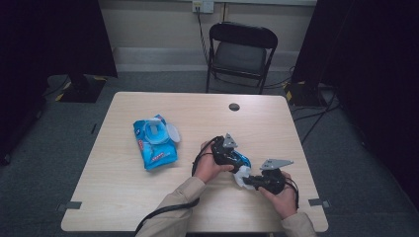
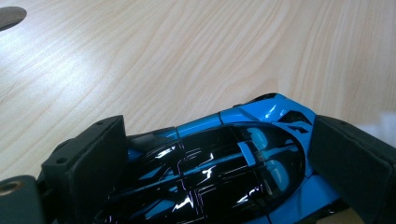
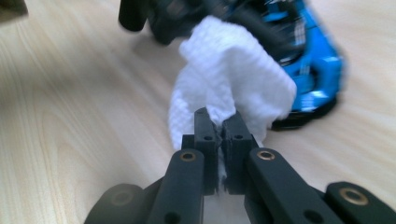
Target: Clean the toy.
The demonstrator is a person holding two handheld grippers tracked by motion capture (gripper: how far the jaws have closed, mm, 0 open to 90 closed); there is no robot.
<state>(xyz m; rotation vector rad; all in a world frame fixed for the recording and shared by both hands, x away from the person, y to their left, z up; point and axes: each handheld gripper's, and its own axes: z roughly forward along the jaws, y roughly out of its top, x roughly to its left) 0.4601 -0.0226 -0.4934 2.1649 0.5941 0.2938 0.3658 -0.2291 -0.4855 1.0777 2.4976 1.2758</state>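
Note:
A blue and black toy car (image 2: 224,168) sits between the pads of my left gripper (image 2: 219,163), which is shut on its sides and holds it on the table (image 1: 123,187). In the high view the car (image 1: 240,159) lies near the table's front right, with the left gripper (image 1: 236,160) over it. My right gripper (image 3: 219,133) is shut on a white wet wipe (image 3: 233,88), and the wipe bulges up against the car's (image 3: 310,74) side. From above, the wipe (image 1: 242,175) shows between the two grippers, the right gripper (image 1: 249,181) just behind it.
A blue pack of wet wipes (image 1: 154,142) with its lid flipped open lies at the table's left centre. A round cable hole (image 1: 234,106) marks the far edge. A black folding chair (image 1: 239,54) stands beyond the table.

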